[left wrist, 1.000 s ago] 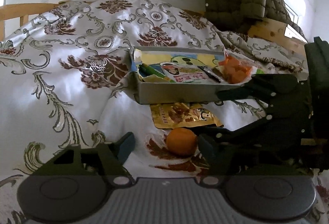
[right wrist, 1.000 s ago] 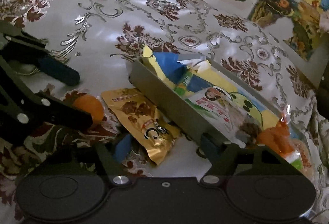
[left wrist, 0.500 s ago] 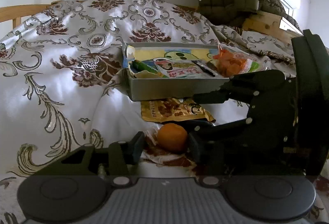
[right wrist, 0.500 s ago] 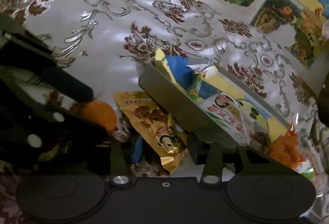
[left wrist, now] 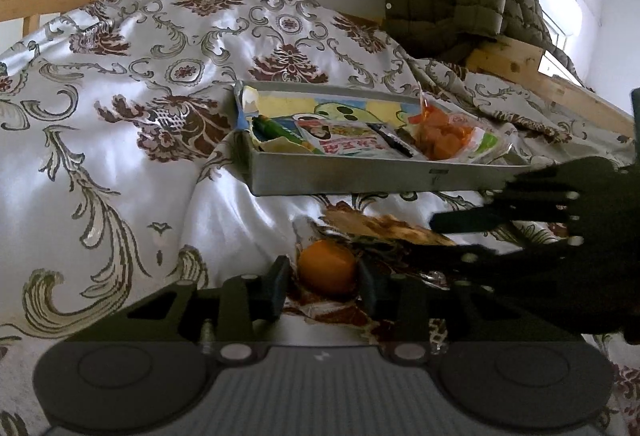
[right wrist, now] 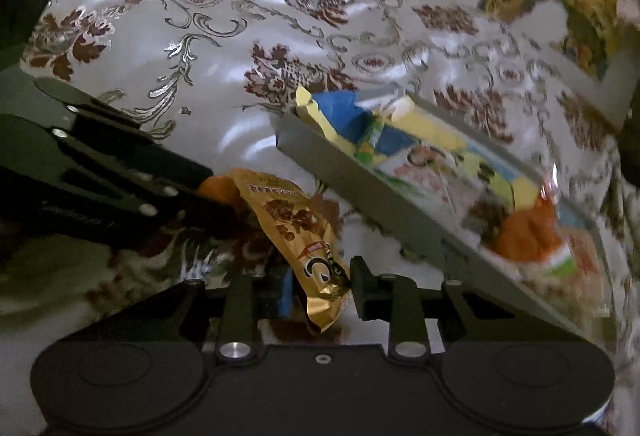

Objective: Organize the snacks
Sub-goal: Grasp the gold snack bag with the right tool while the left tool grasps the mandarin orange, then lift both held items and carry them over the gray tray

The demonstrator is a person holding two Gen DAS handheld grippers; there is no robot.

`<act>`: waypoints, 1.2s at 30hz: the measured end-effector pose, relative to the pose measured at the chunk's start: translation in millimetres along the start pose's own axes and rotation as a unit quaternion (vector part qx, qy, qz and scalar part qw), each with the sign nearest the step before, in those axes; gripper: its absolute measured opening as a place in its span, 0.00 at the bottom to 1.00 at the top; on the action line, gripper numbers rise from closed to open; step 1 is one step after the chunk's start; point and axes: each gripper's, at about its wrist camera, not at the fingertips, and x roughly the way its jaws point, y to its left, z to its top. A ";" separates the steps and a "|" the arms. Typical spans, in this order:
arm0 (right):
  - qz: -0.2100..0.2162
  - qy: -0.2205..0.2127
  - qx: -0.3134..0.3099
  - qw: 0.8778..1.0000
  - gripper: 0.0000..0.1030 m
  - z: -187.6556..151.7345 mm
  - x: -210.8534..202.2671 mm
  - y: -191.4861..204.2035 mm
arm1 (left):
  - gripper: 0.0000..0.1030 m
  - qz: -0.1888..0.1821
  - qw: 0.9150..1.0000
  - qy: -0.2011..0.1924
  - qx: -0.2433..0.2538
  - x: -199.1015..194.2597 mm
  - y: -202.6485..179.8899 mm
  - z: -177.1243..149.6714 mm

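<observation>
Both tools are closing, the left tool around the orange on the bed, the right tool pinching the gold packet, evidently for the tray at twelve o'clock.

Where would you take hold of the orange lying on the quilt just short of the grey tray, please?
Grip the orange across its widest middle, coming in low from the near side, as the left gripper does: its jaws are closing with the fruit between them. It is round and sits free on the soft quilt, so a grip above the middle would likely slip off.
</observation>
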 end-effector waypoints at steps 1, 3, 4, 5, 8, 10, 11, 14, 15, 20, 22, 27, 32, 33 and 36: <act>0.002 0.006 0.005 1.000 0.30 -0.6 -0.9 0.1 | 0.39 0.000 1.000 0.000 0.000 0.1 0.1 0.0; 0.005 0.012 0.016 1.000 0.31 0.4 2.2 -2.2 | 0.39 0.000 1.000 0.000 0.000 0.1 0.2 0.1; 0.004 0.010 0.017 1.000 0.32 1.5 4.9 -2.7 | 0.39 0.001 1.000 0.001 0.001 0.2 0.3 0.2; 0.005 0.008 0.016 1.000 0.33 3.0 8.5 -2.6 | 0.39 0.002 1.000 0.002 0.002 0.5 0.3 0.2; 0.004 0.006 0.010 1.000 0.39 6.2 20.1 -0.3 | 0.39 0.007 1.000 0.008 0.005 2.1 -1.3 0.6; 0.005 0.010 -0.001 1.000 0.40 6.7 27.8 2.4 | 0.39 0.010 1.000 0.013 0.008 3.7 -2.2 1.6; 0.007 0.009 0.000 1.000 0.40 6.7 29.8 2.4 | 0.39 0.011 1.000 0.016 0.008 4.7 -2.9 2.1; 0.021 0.015 0.027 0.999 0.34 6.3 31.0 -5.3 | 0.42 0.014 0.999 0.030 0.015 8.8 -5.5 4.5; 0.025 0.016 0.038 0.999 0.34 5.2 28.9 -7.7 | 0.42 0.015 0.999 0.033 0.020 9.6 -6.9 4.7; 0.014 0.024 0.073 0.997 0.32 -7.8 8.7 -15.4 | 0.42 0.031 0.997 0.045 0.053 13.0 -17.1 6.2; 0.013 0.026 0.097 0.995 0.32 -13.5 -2.1 -20.9 | 0.41 0.040 0.995 0.050 0.073 13.6 -23.4 7.0; 0.010 0.016 0.150 0.989 0.31 -26.8 -31.2 -31.2 | 0.34 0.073 0.988 0.050 0.128 13.5 -44.0 5.9; 0.016 0.007 0.201 0.980 0.30 -41.1 -52.6 -37.8 | 0.33 0.105 0.983 0.038 0.146 6.1 -59.9 5.9; 0.017 0.004 0.200 0.980 0.30 -42.3 -56.5 -37.3 | 0.33 0.107 0.983 0.032 0.147 2.0 -63.4 6.9; 0.015 -0.010 0.199 0.980 0.18 -41.7 -68.1 -38.6 | 0.33 0.109 0.982 0.010 0.156 -12.0 -75.2 12.1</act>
